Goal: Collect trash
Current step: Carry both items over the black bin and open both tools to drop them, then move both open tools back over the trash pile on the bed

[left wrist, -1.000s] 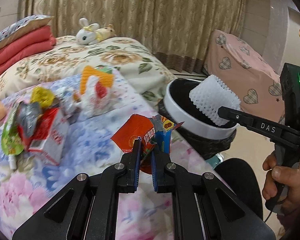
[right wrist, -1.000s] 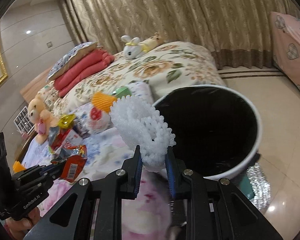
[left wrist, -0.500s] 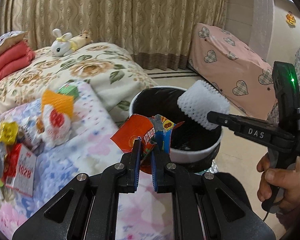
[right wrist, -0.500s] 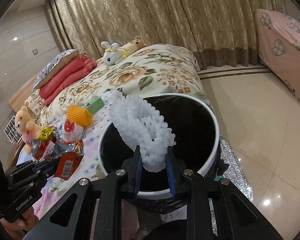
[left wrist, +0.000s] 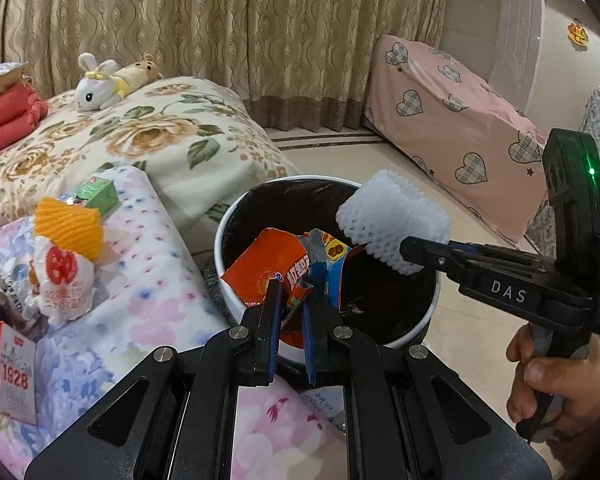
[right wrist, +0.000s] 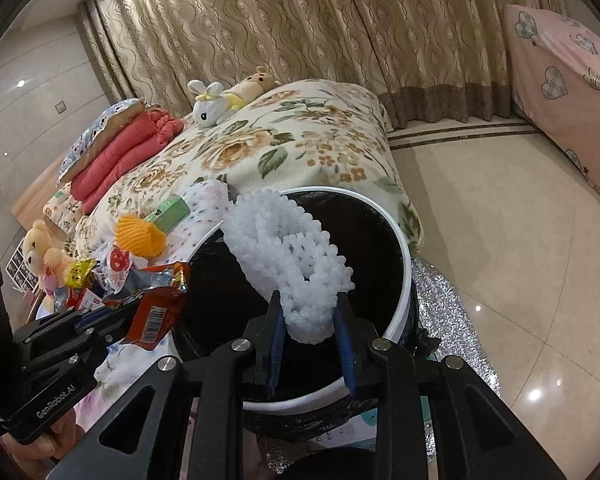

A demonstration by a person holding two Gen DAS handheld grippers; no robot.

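Note:
A white-rimmed bin with a black liner stands on the floor beside the bed. My left gripper is shut on a red snack wrapper, which hangs over the bin's near rim. My right gripper holds a white foam net over the bin's mouth. Its jaws are opening, and the net still fills the gap and touches both pads. The left wrist view shows the right gripper reaching in from the right with the foam net. The right wrist view shows the left gripper and wrapper at the left.
More trash lies on the floral blanket left of the bin: an orange foam net, a green carton, a white wrapper and a red-and-white box. A plush rabbit lies farther back. Pink heart-print covered furniture stands beyond the tiled floor.
Both grippers have travelled from over the bed to over the bin, each carrying its item. The right jaws stand slightly wider around the foam net.

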